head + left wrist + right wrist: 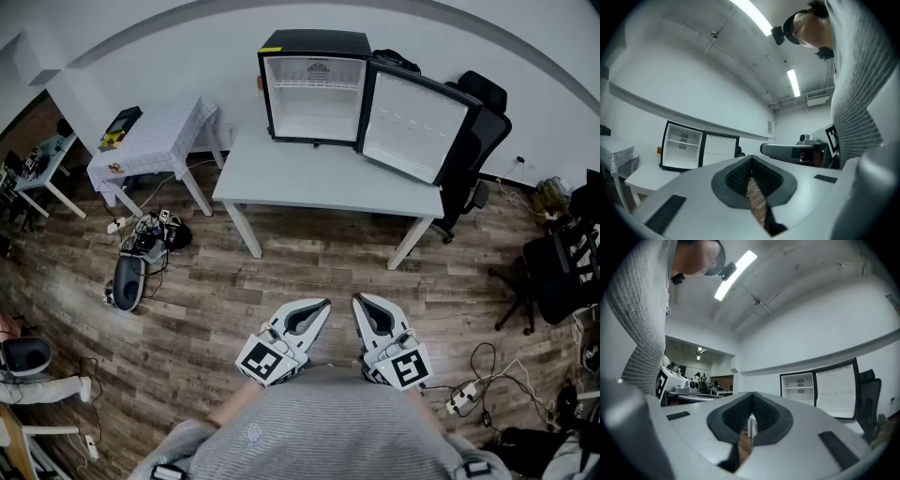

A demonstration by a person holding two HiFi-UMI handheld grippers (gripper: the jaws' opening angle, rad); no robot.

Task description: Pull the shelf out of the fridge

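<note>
**Approach not yet begun: both grippers empty, fridge well ahead**

- Nearest: the person's grey ribbed-knit sweater [328, 422], with both tools held just in front of it, side by side and roughly level.
- Left gripper [319, 307]: jaws closed tip to tip, nothing between them. Its own view shows only floor through the slot under the ribbed black pads [738, 176]. The shell is smooth pale-grey plastic, and a marker cube [262, 363] sits at its rear.
- Right gripper [361, 302]: the same build, also closed and empty. Its dark, finely grooved pads [733, 414] meet at the tips.
- Below and ahead of both tools: wood-plank floor [234, 281], matt brown, with cables lying off to the left gripper's side.
- Further ahead: a plain white table [319, 178] with a flat top and straight legs.
- Farthest: the fridge [314, 42] stands on the far edge of that table, well apart from both grippers. It is a small box, black outside and white inside. Its door [412, 127] hangs wide open toward the right gripper's side.
- The shelf [316, 84] sits seated high in the cavity, thin and pale. It looks like wire, though it is too small to be sure.

Judged step: the very start, with the shelf untouched. The next move likely calls for walking up to the table, opening one gripper, taking the shelf's front edge and drawing it straight back. A thin rack may bind if it is pulled askew.
</note>
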